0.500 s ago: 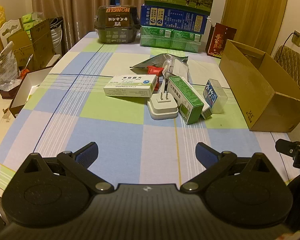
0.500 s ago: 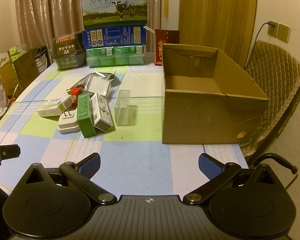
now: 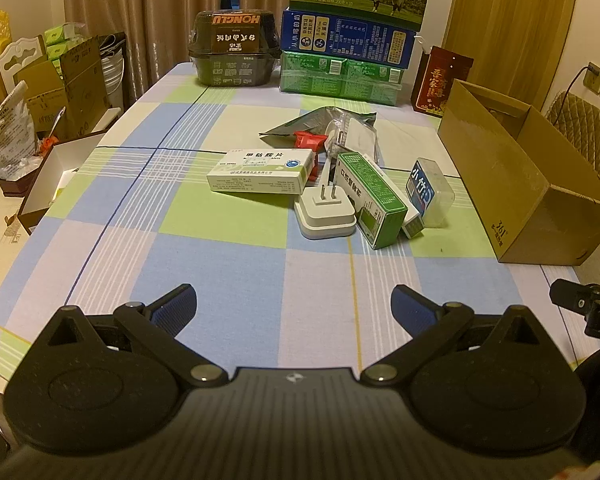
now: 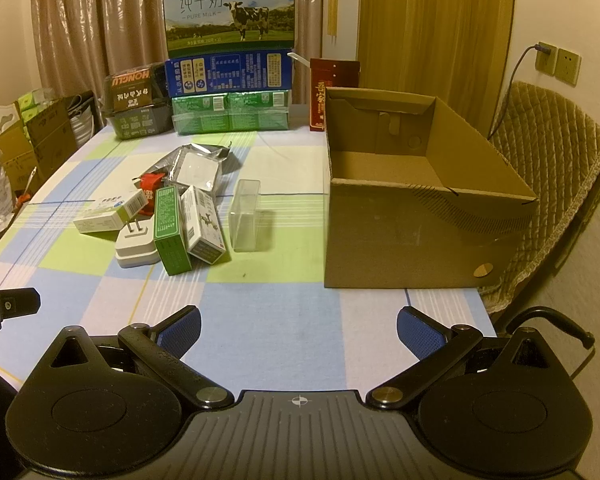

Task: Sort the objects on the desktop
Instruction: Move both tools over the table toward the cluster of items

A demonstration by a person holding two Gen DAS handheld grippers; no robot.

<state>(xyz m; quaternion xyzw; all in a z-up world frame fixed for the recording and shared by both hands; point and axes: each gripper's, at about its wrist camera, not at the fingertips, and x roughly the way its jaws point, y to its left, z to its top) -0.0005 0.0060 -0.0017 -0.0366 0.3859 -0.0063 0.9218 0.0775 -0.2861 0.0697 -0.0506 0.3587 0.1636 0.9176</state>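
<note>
A table under a checked cloth [image 3: 228, 264] of blue, green and white squares fills both views, with tan curtains [image 4: 96, 20] behind. At twelve o'clock along the far edge stand stacked milk cartons [image 4: 228, 56] and a dark tub [image 3: 234, 54].

In the left wrist view the small things lie in a loose cluster at about one o'clock: a white medicine box [image 3: 262, 171] lying flat, a white plug adapter [image 3: 326, 216] with its two prongs up just beside it, a green box [image 3: 372, 198] touching the adapter, a clear plastic case [image 3: 430, 192] with blue lettering to the right, and behind them a silver foil pouch [image 3: 320, 124] and a red packet [image 3: 308, 140]. A second small white box [image 4: 202, 222] shows in the right wrist view, leaning against the green one.

An open cardboard box [image 4: 420, 216] sits at two o'clock from the right gripper, well apart from the cluster; nothing shows inside it.

The left gripper [image 3: 292, 300] hovers above the near cloth, fingers spread wide and holding nothing. The right gripper [image 4: 298, 320] is likewise spread wide with nothing between its blue pads [image 4: 182, 328].
</note>
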